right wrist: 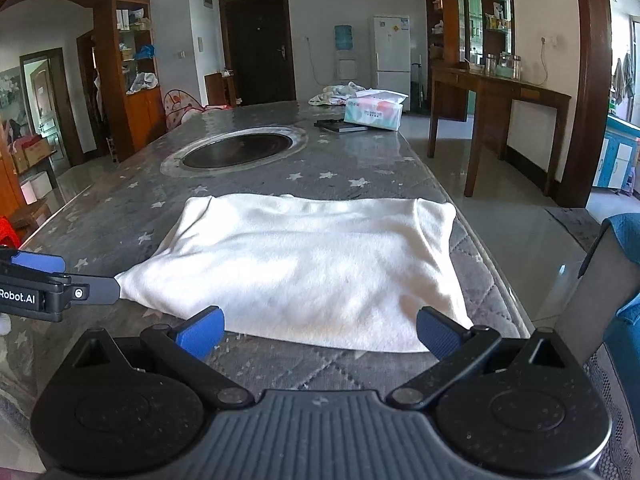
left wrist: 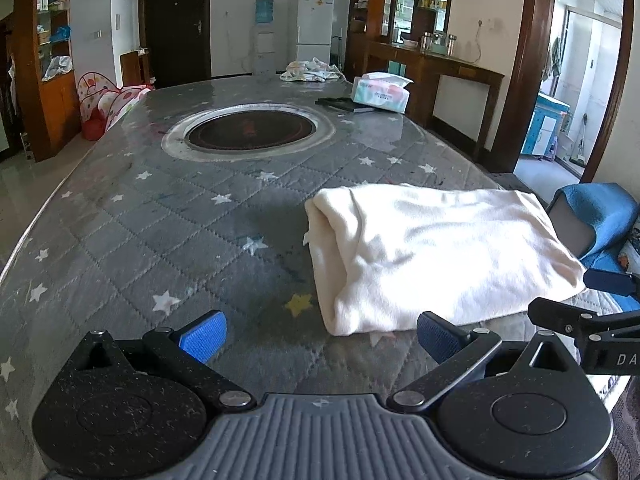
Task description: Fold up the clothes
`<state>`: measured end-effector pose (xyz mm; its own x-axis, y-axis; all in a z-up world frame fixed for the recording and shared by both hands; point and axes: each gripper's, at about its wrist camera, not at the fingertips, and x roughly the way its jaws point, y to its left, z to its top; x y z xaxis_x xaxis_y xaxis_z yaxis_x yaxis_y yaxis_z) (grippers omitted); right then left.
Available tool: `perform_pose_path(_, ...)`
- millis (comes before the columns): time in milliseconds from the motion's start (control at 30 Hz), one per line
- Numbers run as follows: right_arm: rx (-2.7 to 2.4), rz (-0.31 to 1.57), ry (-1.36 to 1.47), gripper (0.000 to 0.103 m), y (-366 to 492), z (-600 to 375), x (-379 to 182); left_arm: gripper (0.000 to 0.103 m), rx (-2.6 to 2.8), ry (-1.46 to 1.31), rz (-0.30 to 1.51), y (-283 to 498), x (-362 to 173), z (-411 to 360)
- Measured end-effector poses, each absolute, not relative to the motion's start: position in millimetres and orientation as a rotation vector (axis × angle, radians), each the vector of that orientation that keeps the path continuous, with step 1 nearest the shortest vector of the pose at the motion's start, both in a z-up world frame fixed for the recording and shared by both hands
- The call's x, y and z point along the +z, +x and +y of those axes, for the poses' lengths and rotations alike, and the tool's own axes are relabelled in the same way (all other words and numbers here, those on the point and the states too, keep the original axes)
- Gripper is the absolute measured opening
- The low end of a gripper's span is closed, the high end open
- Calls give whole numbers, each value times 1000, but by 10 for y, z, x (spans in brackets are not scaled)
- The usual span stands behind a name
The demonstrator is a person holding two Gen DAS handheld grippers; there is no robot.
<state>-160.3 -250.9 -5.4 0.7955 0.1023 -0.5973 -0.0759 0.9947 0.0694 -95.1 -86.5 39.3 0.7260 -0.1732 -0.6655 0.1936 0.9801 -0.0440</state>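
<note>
A cream-white garment [left wrist: 432,256] lies folded into a thick rectangle on the grey quilted star-pattern table cover [left wrist: 168,232]. In the right wrist view the same garment [right wrist: 308,264] fills the middle, close to the table's near right edge. My left gripper [left wrist: 320,340] is open, hovering just in front of the garment's near left corner, nothing between its blue pads. My right gripper [right wrist: 320,334] is open too, at the garment's near edge, empty. The left gripper's fingers [right wrist: 60,280] show at the left border of the right wrist view, the right gripper's arm [left wrist: 588,320] at the right of the left wrist view.
A round dark cooktop [left wrist: 250,130] is set into the table's middle. Farther back lie a tissue pack [left wrist: 380,92], a dark flat object [left wrist: 344,104] and a crumpled patterned cloth [left wrist: 310,70]. A blue-draped chair [right wrist: 624,280] stands at the near right; a wooden side table [right wrist: 500,92] is beyond.
</note>
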Motion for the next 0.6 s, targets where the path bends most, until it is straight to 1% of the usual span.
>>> perform_pose_path(600,97,651,57,103,-1707,-2489,-99,103,-200,48,757,-1080,310,-900)
